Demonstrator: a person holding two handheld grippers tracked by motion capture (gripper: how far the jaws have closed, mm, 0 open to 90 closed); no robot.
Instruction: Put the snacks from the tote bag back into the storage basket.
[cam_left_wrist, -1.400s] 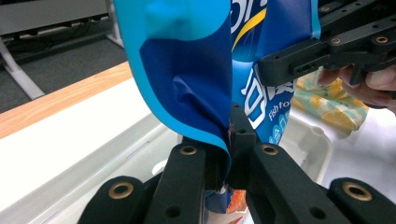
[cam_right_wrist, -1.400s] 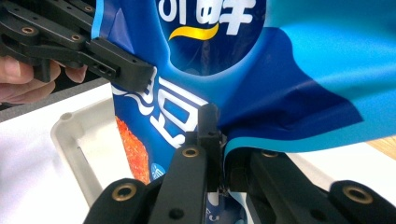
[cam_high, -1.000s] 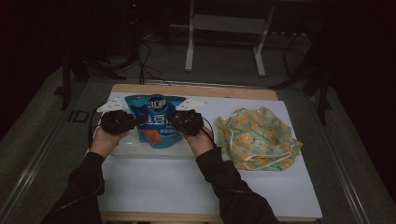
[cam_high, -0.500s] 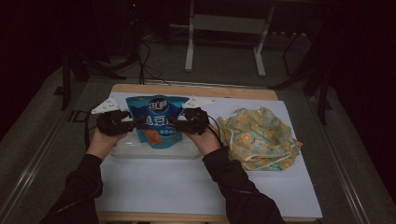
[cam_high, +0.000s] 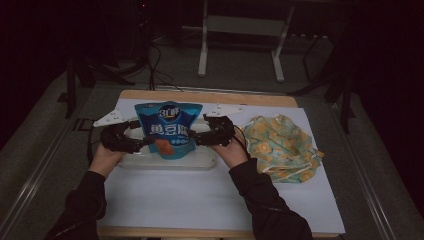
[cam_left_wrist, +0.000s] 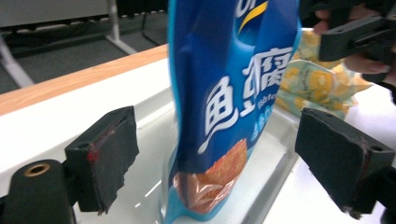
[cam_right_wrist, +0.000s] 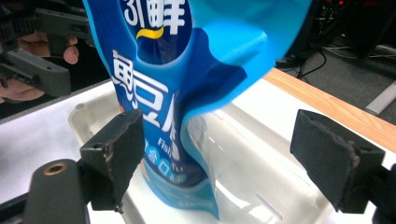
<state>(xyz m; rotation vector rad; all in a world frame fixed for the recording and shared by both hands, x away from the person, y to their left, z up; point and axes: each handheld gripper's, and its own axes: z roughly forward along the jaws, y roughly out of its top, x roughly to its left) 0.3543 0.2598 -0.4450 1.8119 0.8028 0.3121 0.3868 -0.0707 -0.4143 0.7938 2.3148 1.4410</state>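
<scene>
White-covered table (cam_high: 200, 200): blue glossy snack pouch (cam_high: 169, 129) upright in clear plastic tray (cam_high: 205, 161), left gripper (cam_high: 131, 141) and right gripper (cam_high: 200, 138) flanking pouch, jaws just opened, pads clear of it

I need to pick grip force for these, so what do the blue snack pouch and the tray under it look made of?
The blue snack pouch looks like glossy printed plastic film: it creases, catches highlights, and has a see-through window near its bottom. The tray seems to be thin, clear or whitish moulded plastic, with shiny reflections and rounded walls; which plastic is unclear.

Left claw (cam_high: 148, 141) and right claw (cam_high: 192, 139), jaws just opened wide.
</scene>
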